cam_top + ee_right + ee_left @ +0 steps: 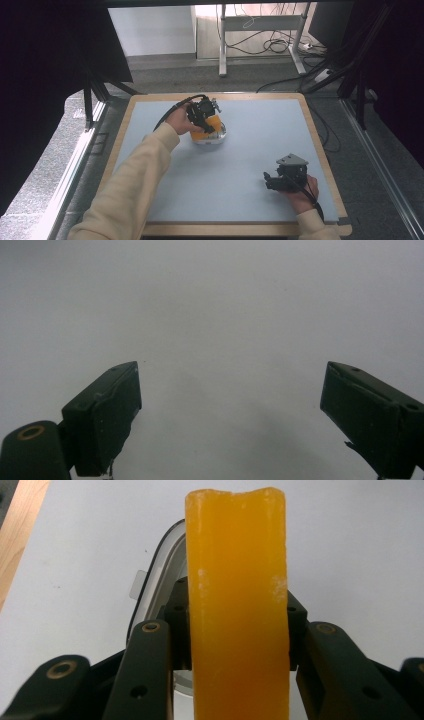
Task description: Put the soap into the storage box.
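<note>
A tall orange block point(237, 580) stands upright between my left gripper's point(238, 630) jaws, which are shut on its two sides. In the high view the orange block point(214, 125) sits at the table's far middle, with the left gripper point(204, 116) on it from above. Under and behind the block lies a white round container point(156, 575), its rim partly hidden by the block; the same white container point(212, 139) peeks out below the block. My right gripper point(269, 181) rests low near the front right. Its jaws point(230, 415) stand wide open over bare mat, nothing between them.
A pale grey mat point(250, 150) covers the table, framed by a wooden border point(125, 125). Beyond the far edge are a desk frame point(222, 45) and loose cables point(275, 45) on the floor. Dark stands point(95, 95) flank the table.
</note>
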`<state>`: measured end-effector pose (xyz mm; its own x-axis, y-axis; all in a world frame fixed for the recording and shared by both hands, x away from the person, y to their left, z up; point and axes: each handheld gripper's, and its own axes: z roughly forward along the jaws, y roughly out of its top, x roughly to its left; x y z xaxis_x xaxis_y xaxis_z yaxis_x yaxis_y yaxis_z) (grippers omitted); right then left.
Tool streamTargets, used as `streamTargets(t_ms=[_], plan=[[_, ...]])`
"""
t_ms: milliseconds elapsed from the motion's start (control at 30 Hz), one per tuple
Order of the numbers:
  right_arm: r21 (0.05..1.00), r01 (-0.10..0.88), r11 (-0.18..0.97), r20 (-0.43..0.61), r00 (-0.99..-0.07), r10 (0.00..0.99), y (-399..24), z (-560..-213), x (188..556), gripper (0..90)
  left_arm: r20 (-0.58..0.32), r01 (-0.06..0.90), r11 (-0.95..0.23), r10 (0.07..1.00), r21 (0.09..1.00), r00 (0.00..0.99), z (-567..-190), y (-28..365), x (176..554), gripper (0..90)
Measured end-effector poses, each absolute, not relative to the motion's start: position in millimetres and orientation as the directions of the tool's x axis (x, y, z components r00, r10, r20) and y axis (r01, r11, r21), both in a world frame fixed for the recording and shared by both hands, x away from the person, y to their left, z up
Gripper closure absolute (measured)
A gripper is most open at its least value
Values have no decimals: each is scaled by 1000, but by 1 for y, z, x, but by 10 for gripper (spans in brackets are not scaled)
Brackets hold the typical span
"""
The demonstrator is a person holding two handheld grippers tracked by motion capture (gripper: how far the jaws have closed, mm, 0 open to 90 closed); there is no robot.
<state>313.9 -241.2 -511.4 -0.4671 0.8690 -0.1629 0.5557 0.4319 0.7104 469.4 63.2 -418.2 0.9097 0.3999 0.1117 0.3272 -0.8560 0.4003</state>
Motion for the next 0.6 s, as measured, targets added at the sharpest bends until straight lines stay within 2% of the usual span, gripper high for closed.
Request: streamTargets(t_ms=[600], plan=[[708,560,431,-164,-462,871,-243,-513,315,99,87,295,-875,352,383,932,-433,57,493,617]])
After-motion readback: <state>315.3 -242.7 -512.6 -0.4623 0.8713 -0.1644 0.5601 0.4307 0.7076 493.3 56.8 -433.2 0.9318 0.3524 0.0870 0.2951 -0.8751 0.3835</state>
